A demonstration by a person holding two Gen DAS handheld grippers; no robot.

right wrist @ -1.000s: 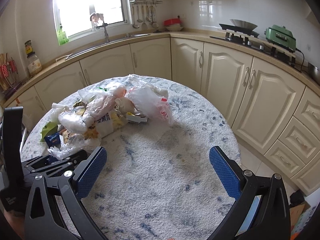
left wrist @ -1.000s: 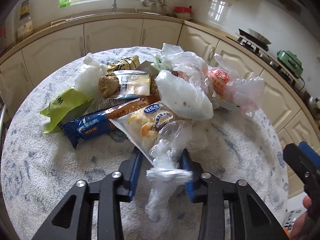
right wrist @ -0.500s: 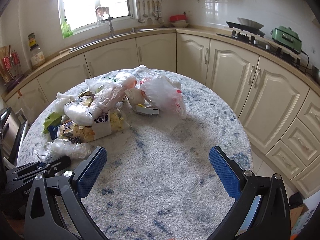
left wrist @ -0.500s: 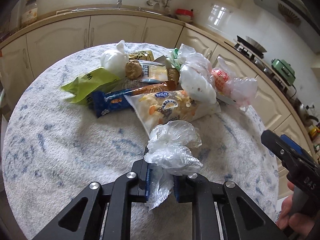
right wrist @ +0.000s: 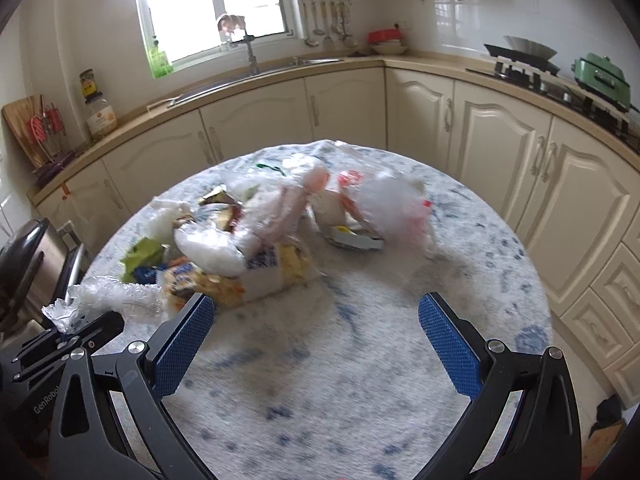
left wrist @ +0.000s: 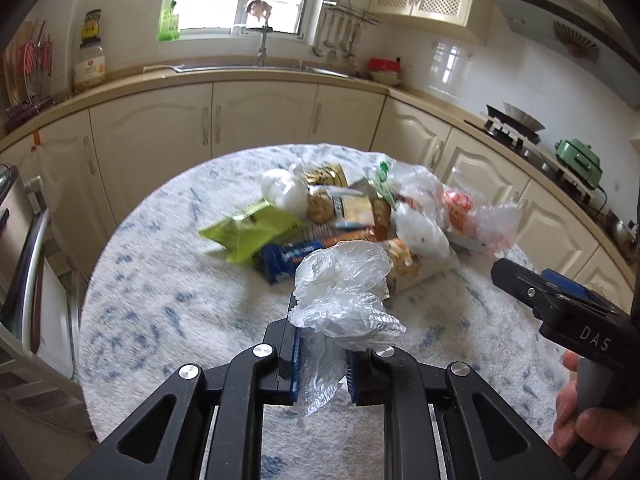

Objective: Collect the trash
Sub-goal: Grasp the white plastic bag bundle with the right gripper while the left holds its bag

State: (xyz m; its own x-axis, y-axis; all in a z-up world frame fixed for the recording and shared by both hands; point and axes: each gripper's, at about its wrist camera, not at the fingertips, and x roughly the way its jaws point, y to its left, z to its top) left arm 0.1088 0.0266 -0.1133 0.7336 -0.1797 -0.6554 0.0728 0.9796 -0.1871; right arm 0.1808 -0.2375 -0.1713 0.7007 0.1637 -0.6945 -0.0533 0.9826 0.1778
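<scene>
My left gripper (left wrist: 322, 354) is shut on a crumpled clear plastic bag (left wrist: 344, 292), lifted above the round white-and-blue table (left wrist: 160, 312). The same bag (right wrist: 108, 296) shows at the left edge of the right wrist view, above the left gripper's black body. A heap of trash lies at the table's far side: a green wrapper (left wrist: 250, 232), a blue wrapper (left wrist: 286, 260), a snack bag (right wrist: 256, 276) and white plastic bags (right wrist: 392, 204). My right gripper (right wrist: 316, 340) hangs open over bare tabletop, nothing between its blue pads (right wrist: 450, 350).
Cream kitchen cabinets (right wrist: 500, 152) curve around behind the table, with a sink and tap (left wrist: 262, 46) under the window and a stove (right wrist: 520, 62) at the right. A metal bin (right wrist: 28, 264) stands to the table's left. A hand (left wrist: 580, 416) holds the right gripper's handle.
The left gripper closed on the clear plastic bag, then drew back and up from the heap with it. The right gripper shifted slightly and stayed open.
</scene>
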